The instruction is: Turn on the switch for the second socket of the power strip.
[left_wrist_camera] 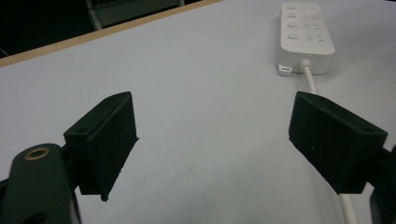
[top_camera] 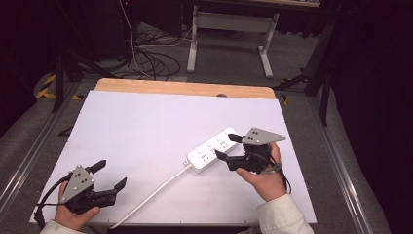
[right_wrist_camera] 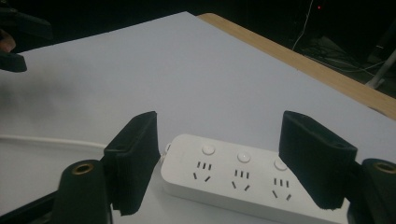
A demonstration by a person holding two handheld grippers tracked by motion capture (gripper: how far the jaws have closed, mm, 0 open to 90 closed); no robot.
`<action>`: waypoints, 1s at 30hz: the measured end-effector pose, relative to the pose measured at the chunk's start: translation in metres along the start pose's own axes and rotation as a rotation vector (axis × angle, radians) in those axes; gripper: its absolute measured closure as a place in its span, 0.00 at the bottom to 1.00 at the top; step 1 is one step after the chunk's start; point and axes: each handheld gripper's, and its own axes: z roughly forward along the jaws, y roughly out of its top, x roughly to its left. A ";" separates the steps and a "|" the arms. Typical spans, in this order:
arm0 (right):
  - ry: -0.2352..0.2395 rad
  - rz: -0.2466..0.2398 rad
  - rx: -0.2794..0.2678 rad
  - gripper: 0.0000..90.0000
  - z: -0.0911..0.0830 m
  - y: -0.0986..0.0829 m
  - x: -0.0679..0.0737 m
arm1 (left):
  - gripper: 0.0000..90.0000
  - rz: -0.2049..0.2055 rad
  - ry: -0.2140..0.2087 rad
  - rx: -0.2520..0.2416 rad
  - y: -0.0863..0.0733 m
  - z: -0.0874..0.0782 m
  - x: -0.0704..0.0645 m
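In the high view the white power strip [top_camera: 213, 149] is lying right of the frame's middle on the white table [top_camera: 146, 126], with the right gripper [top_camera: 228, 146] hovering wide open at its lower right end and the left gripper [top_camera: 110, 174] waiting open in the lower left corner, holding nothing. The right gripper view is showing what the high view blurs: three sockets with round buttons sitting between its spread jaws. The left gripper view is showing the strip's cable [left_wrist_camera: 309, 80] leaving its near end at upper right.
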 end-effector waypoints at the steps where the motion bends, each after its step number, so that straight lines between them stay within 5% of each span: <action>1: 0.005 -0.008 0.000 0.30 -0.003 -0.002 0.000 | 0.17 -0.002 -0.001 0.000 0.000 0.000 0.000; 10: 0.027 0.008 0.007 0.21 -0.021 -0.030 -0.002 | 0.17 -0.014 0.000 -0.004 0.000 0.000 0.001; 23: 0.027 0.093 -0.039 0.19 -0.041 -0.089 -0.011 | 0.17 -0.021 -0.005 -0.004 0.000 0.000 -0.001; 30: 0.007 0.089 -0.038 0.19 -0.045 -0.109 -0.012 | 0.17 -0.022 -0.006 -0.005 0.000 0.000 0.000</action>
